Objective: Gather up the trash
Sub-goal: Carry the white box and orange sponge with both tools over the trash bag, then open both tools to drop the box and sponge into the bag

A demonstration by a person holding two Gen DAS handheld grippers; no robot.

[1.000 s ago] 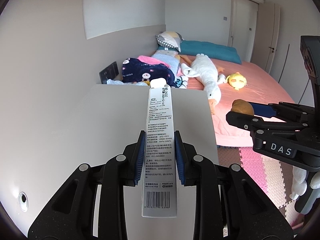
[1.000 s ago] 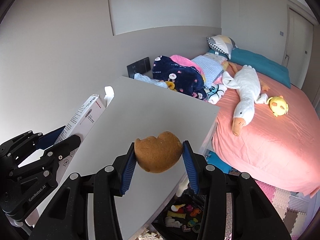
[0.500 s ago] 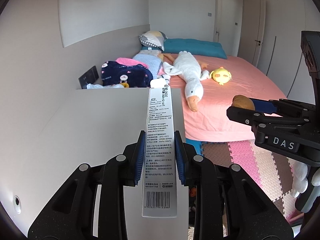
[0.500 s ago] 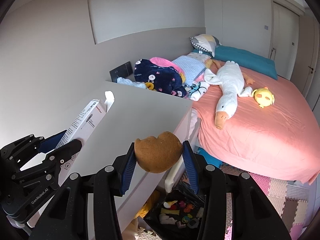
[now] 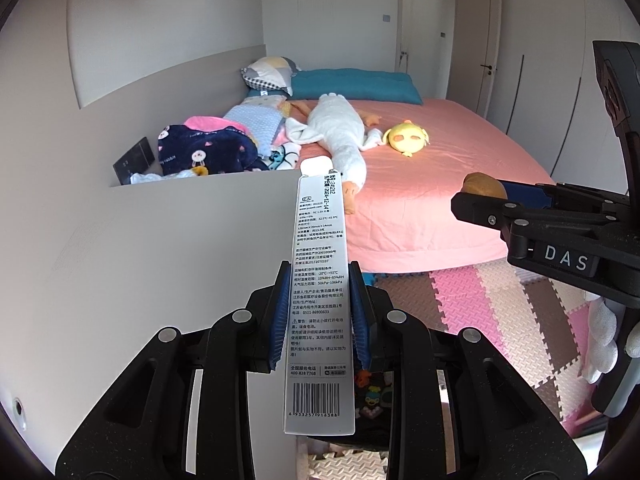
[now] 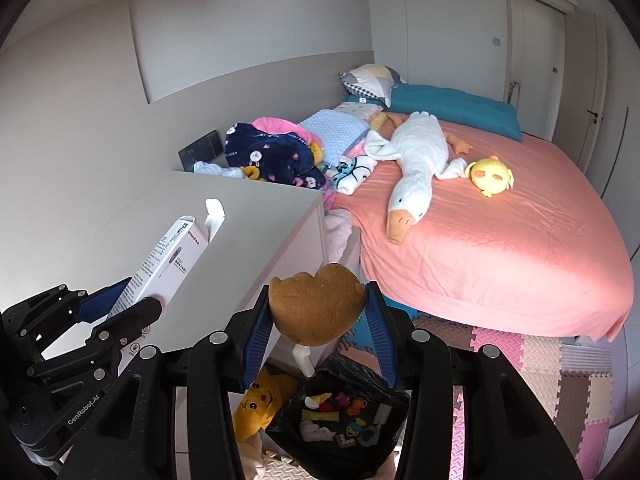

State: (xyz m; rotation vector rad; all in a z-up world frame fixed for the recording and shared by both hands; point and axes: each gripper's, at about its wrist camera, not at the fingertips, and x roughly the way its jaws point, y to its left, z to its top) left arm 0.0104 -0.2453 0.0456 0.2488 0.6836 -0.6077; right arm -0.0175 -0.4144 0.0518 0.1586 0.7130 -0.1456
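Both views have been swung away from the white cabinet top (image 6: 224, 216) toward the pink bed (image 6: 500, 248), and a black trash bag (image 6: 344, 412) of small scraps has been brought into sight below. A long white carton (image 5: 320, 292) is pinched between the pads of the left gripper (image 5: 320, 316) over the cabinet's front edge. A brown bread piece (image 6: 316, 308) is clamped by the right gripper (image 6: 318, 320), held above the bag beside the cabinet's front corner.

left hand-held gripper (image 5: 319, 316) clamped, fingers level; right hand-held gripper (image 6: 318, 330) clamped, held alongside, apart.
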